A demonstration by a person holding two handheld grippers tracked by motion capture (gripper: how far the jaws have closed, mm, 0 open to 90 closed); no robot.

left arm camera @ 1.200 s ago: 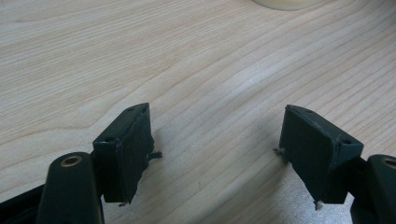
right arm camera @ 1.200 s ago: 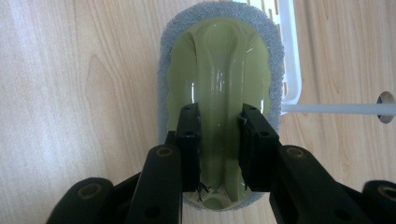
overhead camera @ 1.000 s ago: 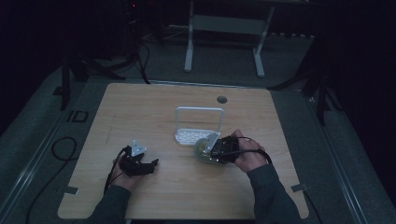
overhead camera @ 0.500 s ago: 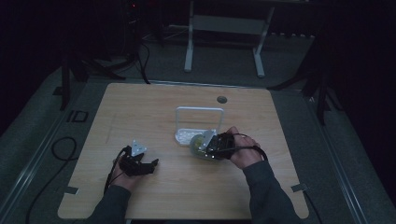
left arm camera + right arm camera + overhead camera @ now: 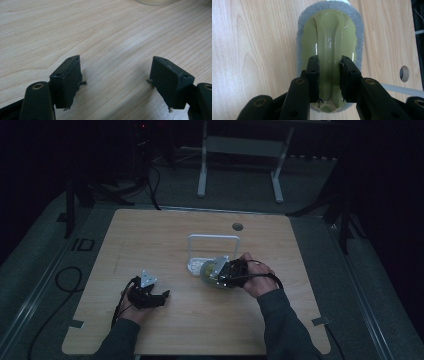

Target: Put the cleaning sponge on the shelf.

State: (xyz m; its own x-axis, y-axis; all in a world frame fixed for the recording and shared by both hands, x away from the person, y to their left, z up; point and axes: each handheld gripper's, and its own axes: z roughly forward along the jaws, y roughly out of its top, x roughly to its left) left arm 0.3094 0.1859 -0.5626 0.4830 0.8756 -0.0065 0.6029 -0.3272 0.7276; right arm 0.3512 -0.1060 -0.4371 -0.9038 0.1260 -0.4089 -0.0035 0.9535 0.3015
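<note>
1. The left gripper lies low over the front left part of the worktop, well apart from everything else. In the left gripper view its jaws stand wide apart with bare wood between them, gripping nothing. I judge it idle for this step.

2. Near the middle of the worktop, slightly toward the right edge, lies the scrubbing pad: an olive-green plastic grip with a raised ridge, set on a grey abrasive base. In the high view it sits just in front of the white wire stand, seemingly touching the stand's base, though I cannot tell for certain.

3. The right gripper has its jaws closed in on the central ridge of the pad, one on each flank, holding it at the nearer end.

4. The pad's long axis runs straight away from the right gripper in its own view. On the worktop that reads as roughly right to left, the free end pointing toward the left edge.

5. Step in hand, as I judge it: the pad is gripped and ready to be scrubbed or carried. The next move calls for a firm pinch, the grey face kept flat on the wood, and clearance from the stand.
</note>
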